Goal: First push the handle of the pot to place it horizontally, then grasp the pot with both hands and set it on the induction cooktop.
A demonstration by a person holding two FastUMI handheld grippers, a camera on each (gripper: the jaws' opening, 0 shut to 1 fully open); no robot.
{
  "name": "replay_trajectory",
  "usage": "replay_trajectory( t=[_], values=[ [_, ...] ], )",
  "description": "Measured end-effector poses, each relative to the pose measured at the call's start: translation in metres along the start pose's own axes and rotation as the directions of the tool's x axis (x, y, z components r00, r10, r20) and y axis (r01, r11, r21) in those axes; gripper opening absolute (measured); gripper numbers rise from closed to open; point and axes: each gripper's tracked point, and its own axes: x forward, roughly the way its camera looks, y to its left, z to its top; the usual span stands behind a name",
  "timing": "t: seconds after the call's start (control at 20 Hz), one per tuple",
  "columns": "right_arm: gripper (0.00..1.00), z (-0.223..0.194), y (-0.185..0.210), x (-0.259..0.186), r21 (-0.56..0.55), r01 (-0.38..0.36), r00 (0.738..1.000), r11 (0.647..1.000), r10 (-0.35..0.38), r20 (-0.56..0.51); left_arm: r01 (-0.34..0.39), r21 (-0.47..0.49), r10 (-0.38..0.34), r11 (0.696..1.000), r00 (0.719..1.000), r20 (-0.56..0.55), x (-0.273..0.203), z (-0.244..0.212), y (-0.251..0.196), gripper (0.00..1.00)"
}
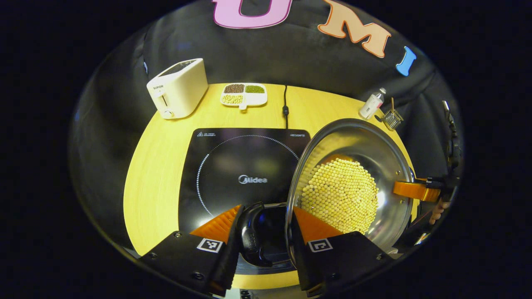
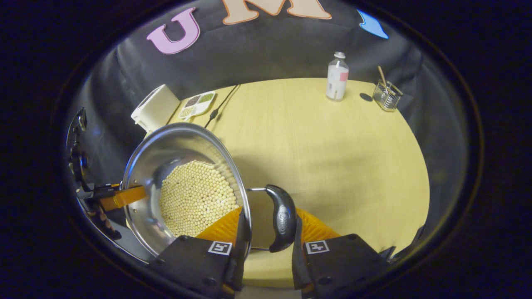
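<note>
Left gripper low in the frame, fingers narrow around the pot's dark side handle, pot at right beside the induction cooktop, right gripper low centre, fingers closed on the rim and other handle, above the yellow bench

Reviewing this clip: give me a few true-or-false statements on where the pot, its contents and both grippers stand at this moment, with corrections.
1. The pot holds small pale round beans. True.
2. The pot sits centred on the induction cooktop. False: it is off to the cooktop's side, with the ring bare.
3. The left gripper has a black pot handle between its fingers. True.
4. The right gripper hangs far from the pot. False: its fingers straddle the rim and the other handle.
5. The toaster lies on the cooktop. False: it stands on the table behind it.
</note>
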Motion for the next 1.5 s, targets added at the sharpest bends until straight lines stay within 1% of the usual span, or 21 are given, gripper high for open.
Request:
replay_trajectory(
  t=[0.05, 0.15, 0.2, 0.25, 0.35, 0.65, 0.7, 0.8, 0.9, 0.95, 1.0, 1.05, 1.1, 1.15, 1.2, 1.25, 1.3, 1.35, 1.4, 1.45, 1.5],
  values=[
    [0.44, -0.001, 0.000, -0.003, 0.001, 0.016, 1.000, 1.000, -0.016, -0.003, 0.013, 0.006, -0.013, 1.000, 1.000, -0.005, 0.005, 0.001, 0.011, 0.62],
    [0.44, -0.004, 0.003, -0.004, 0.013, 0.042, 0.999, 0.999, -0.042, -0.022, 0.027, 0.009, -0.026, 1.000, 0.999, -0.030, 0.012, 0.000, 0.031, 0.60],
    [0.49, -0.006, 0.003, -0.004, 0.011, 0.048, 0.998, 0.999, -0.048, -0.029, 0.031, 0.013, -0.031, 0.999, 0.999, -0.027, 0.013, 0.001, 0.041, 0.62],
    [0.44, -0.005, 0.002, -0.005, 0.010, 0.053, 0.998, 0.999, -0.053, -0.032, 0.035, 0.017, -0.034, 0.999, 0.999, -0.025, 0.015, 0.003, 0.049, 0.60],
    [0.44, -0.006, 0.004, -0.004, 0.012, 0.066, 0.997, 0.998, -0.065, -0.039, 0.042, 0.028, -0.041, 0.999, 0.999, -0.029, 0.020, 0.005, 0.063, 0.62],
    [0.44, -0.005, 0.006, -0.006, 0.011, 0.085, 0.996, 0.996, -0.084, -0.043, 0.046, 0.068, -0.046, 0.997, 0.999, 0.008, 0.030, 0.031, 0.093, 0.60],
    [0.49, -0.005, 0.006, -0.007, 0.013, 0.084, 0.996, 0.996, -0.083, -0.045, 0.042, 0.069, -0.043, 0.997, 0.999, 0.013, 0.031, 0.034, 0.098, 0.60],
    [0.49, -0.006, 0.007, -0.007, 0.016, 0.082, 0.996, 0.997, -0.081, -0.047, 0.035, 0.080, -0.037, 0.996, 0.999, 0.018, 0.032, 0.040, 0.107, 0.60],
    [0.45, -0.006, 0.006, -0.008, 0.017, 0.080, 0.996, 0.997, -0.079, -0.050, 0.029, 0.093, -0.031, 0.995, 0.999, 0.021, 0.030, 0.045, 0.113, 0.59],
    [0.49, -0.006, 0.006, -0.007, 0.019, 0.078, 0.996, 0.997, -0.077, -0.049, 0.026, 0.099, -0.028, 0.995, 0.999, 0.024, 0.031, 0.048, 0.118, 0.59],
    [0.49, -0.007, 0.005, -0.009, 0.024, 0.076, 0.996, 0.997, -0.075, -0.050, 0.022, 0.106, -0.025, 0.994, 0.999, 0.028, 0.032, 0.051, 0.122, 0.59],
    [0.45, -0.005, 0.005, -0.009, 0.026, 0.078, 0.996, 0.997, -0.076, -0.048, 0.019, 0.111, -0.022, 0.994, 0.999, 0.030, 0.037, 0.053, 0.127, 0.60],
    [0.45, -0.005, 0.003, -0.011, 0.021, 0.080, 0.996, 0.997, -0.079, -0.046, 0.017, 0.112, -0.020, 0.994, 0.999, 0.033, 0.038, 0.055, 0.129, 0.60],
    [0.49, -0.004, 0.003, -0.009, 0.020, 0.084, 0.996, 0.996, -0.083, -0.044, 0.014, 0.114, -0.018, 0.993, 0.999, 0.036, 0.038, 0.057, 0.131, 0.60],
    [0.45, -0.004, 0.003, -0.009, 0.020, 0.087, 0.995, 0.996, -0.086, -0.042, 0.012, 0.115, -0.017, 0.993, 0.999, 0.039, 0.039, 0.059, 0.133, 0.60],
    [0.45, -0.004, 0.003, -0.009, 0.019, 0.091, 0.995, 0.996, -0.090, -0.036, 0.010, 0.118, -0.015, 0.993, 0.999, 0.042, 0.040, 0.061, 0.135, 0.59],
    [0.49, -0.004, 0.003, -0.010, 0.016, 0.094, 0.995, 0.995, -0.093, -0.032, 0.009, 0.123, -0.014, 0.992, 0.999, 0.045, 0.040, 0.064, 0.136, 0.59],
    [0.45, -0.004, 0.002, -0.010, 0.014, 0.095, 0.995, 0.995, -0.095, -0.029, 0.008, 0.125, -0.014, 0.992, 0.999, 0.048, 0.042, 0.065, 0.137, 0.59],
    [0.49, -0.004, 0.002, -0.010, 0.013, 0.096, 0.995, 0.995, -0.096, -0.026, 0.009, 0.129, -0.015, 0.992, 0.999, 0.049, 0.042, 0.067, 0.137, 0.59],
    [0.45, -0.003, 0.001, -0.011, 0.010, 0.096, 0.995, 0.995, -0.096, -0.022, 0.009, 0.133, -0.016, 0.991, 0.999, 0.048, 0.042, 0.066, 0.137, 0.59],
    [0.45, -0.003, 0.001, -0.012, 0.005, 0.093, 0.996, 0.996, -0.093, -0.017, 0.010, 0.132, -0.016, 0.991, 0.999, 0.046, 0.042, 0.065, 0.137, 0.59]
  ],
)
